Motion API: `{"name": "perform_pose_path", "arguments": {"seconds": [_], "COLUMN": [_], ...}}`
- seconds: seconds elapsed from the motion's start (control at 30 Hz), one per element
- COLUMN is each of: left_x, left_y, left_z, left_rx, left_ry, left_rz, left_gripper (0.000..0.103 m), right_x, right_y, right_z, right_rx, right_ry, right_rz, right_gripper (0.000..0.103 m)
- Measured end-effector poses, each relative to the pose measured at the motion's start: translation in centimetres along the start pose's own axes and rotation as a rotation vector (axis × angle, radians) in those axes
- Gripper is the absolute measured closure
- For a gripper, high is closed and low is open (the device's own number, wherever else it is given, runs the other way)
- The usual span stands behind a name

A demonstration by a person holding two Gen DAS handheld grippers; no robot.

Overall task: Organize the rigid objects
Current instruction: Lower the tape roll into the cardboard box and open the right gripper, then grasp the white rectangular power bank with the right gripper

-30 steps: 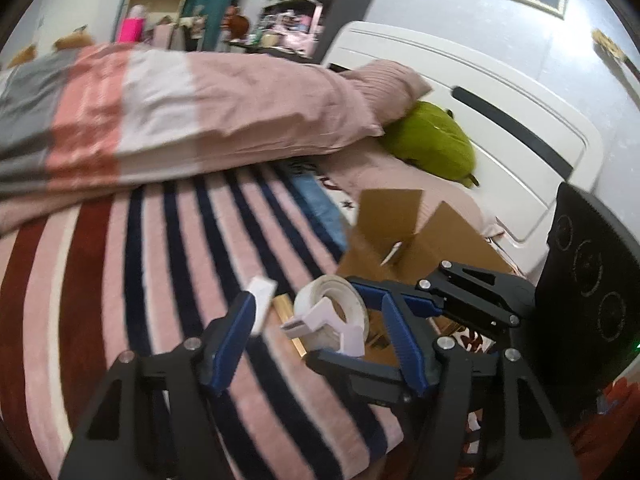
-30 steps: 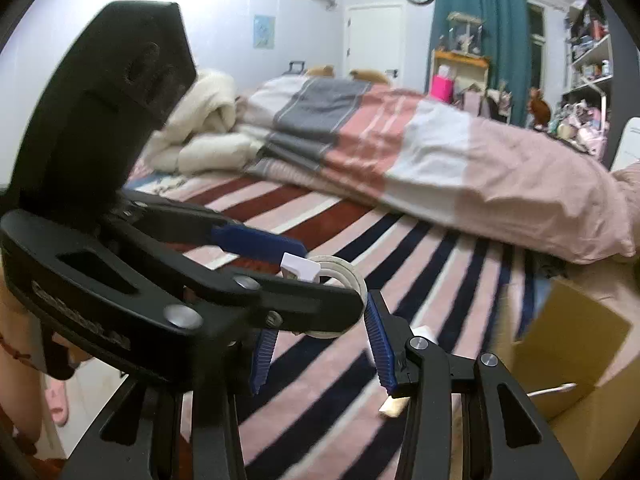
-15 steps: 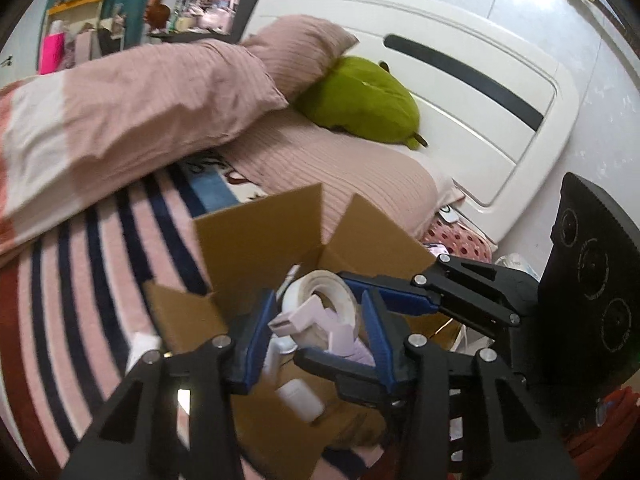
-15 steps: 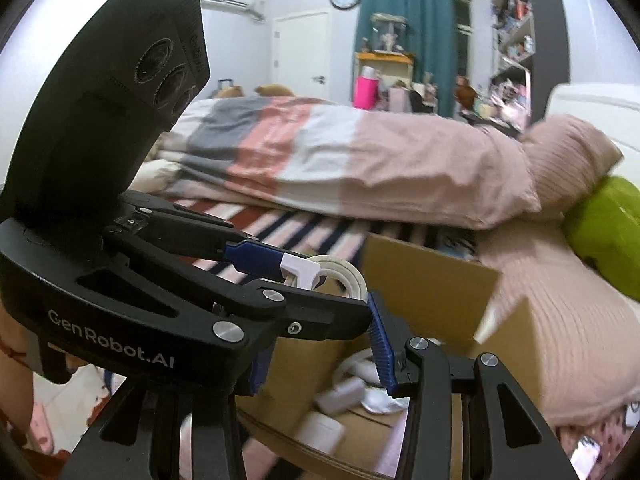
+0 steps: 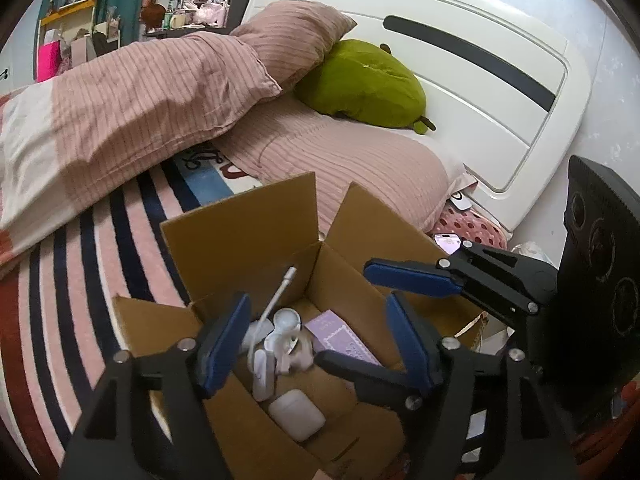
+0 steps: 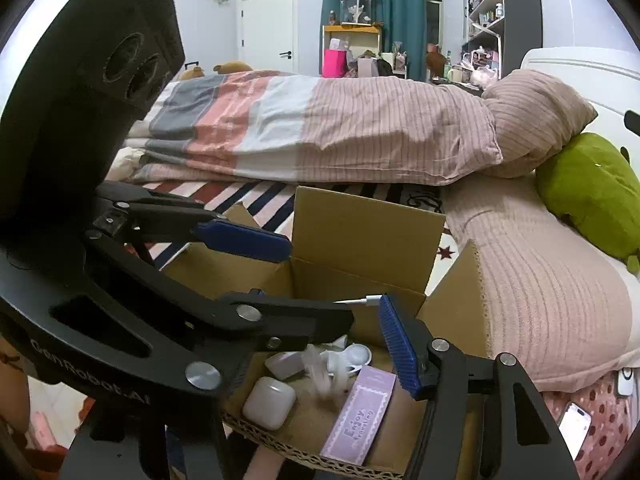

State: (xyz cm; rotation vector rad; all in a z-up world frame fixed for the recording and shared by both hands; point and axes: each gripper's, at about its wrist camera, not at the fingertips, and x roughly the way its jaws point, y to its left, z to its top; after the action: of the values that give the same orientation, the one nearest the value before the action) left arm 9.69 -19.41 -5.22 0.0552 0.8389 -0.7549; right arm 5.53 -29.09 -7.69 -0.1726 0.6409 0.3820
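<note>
An open cardboard box (image 5: 240, 240) (image 6: 368, 232) sits on the striped bed. Inside lie a white earbud case (image 5: 296, 414) (image 6: 269, 402), a purple packet (image 5: 340, 340) (image 6: 358, 414), a white cable (image 5: 276, 300), small white pieces and the white tape dispenser (image 5: 290, 354), blurred in the right wrist view (image 6: 320, 372). My left gripper (image 5: 316, 344) is open and empty above the box. My right gripper (image 6: 344, 328) is open and empty over the box, crossing the left one; only one of its blue pads (image 6: 400, 348) shows clearly.
A pink striped duvet (image 5: 132, 92) and pillow (image 5: 292, 40) lie behind the box. A green plush (image 5: 364, 84) rests against the white headboard (image 5: 480, 80). A phone (image 6: 574, 422) lies at the bed's edge. Shelves and a desk stand far back.
Both grippers moved from the striped blanket to above the box. The left gripper opened and the tape dispenser it held now lies in the box.
</note>
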Motion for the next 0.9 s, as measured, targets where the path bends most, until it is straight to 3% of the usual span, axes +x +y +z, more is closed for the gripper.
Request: {"name": "perform_pose_path", "arguments": {"seconds": [0.43,0.67,0.9], "left_x": [-5.1,-11.4,-14.8], "left_y": [2.4,7.9,13.4], "left_z": [-1.7,-5.3,-10.2], "left_rx": [-0.031,-0.132,-0.236], "left_ry": [-0.089,-0.166,-0.18], "left_rz": [0.028,0.153,0.286], "left_gripper": [0.032,0.032,0.032], "right_x": [-0.7,-0.1,3.2], "right_y": [2.6,8.3,16.0], "right_z": [1.1,3.4,4.1], "right_rx": [-0.023,-0.088,-0.179], "right_ry": [0.009,-0.011,0.02], "right_rz": [0.001,0.09,0.222], "right_gripper": [0.048,0.048,0.048]}}
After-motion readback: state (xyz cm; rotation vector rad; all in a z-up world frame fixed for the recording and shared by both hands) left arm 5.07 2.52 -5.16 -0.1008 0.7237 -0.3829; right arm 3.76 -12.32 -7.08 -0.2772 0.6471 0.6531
